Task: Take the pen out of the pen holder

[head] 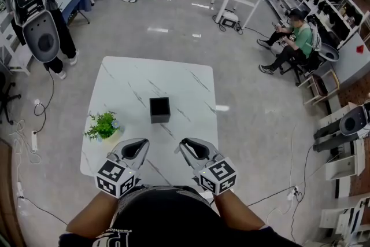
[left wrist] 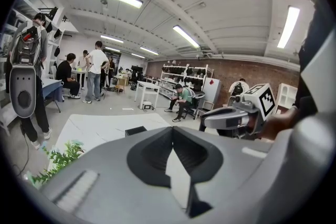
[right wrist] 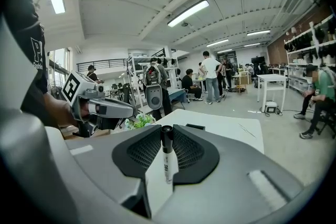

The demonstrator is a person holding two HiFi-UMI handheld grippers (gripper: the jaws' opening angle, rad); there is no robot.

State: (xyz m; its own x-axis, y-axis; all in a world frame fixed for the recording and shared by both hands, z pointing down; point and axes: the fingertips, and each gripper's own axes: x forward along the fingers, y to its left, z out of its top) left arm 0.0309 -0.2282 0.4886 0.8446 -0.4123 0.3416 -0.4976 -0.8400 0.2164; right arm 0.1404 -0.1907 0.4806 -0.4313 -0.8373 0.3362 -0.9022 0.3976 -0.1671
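Your right tool [right wrist: 167,130] has its jaws closed on the pen [right wrist: 167,159]. The pen runs lengthwise in the narrow slot between the two ribbed pads, with its black cap end at the jaw tips and its white barrel running back toward you. It is gripped from both sides and touches nothing else.

Your left tool [left wrist: 172,130] has its jaws drawn together so that the tips meet. Only a thin wedge of gap shows behind them, and nothing is held in it.

In the head view both tools sit low over the near edge of the white marbled bench [head: 173,81], close to your body. The left tool [head: 140,143] and the right tool [head: 186,143] are side by side with their tips angled slightly toward each other, and they are not touching.

The black square pen holder [head: 159,110] stands upright near the middle of the bench, ahead of both tools and roughly between their lines. It is clearly apart from the right tool and from the pen that tool carries, so the pen is out of the holder. The right gripper view shows the holder's top edge [right wrist: 195,126] just beyond the jaw tips and a little to the right.

A small green plant [head: 103,124] sits on the bench to the left of the holder, just ahead of the left tool.
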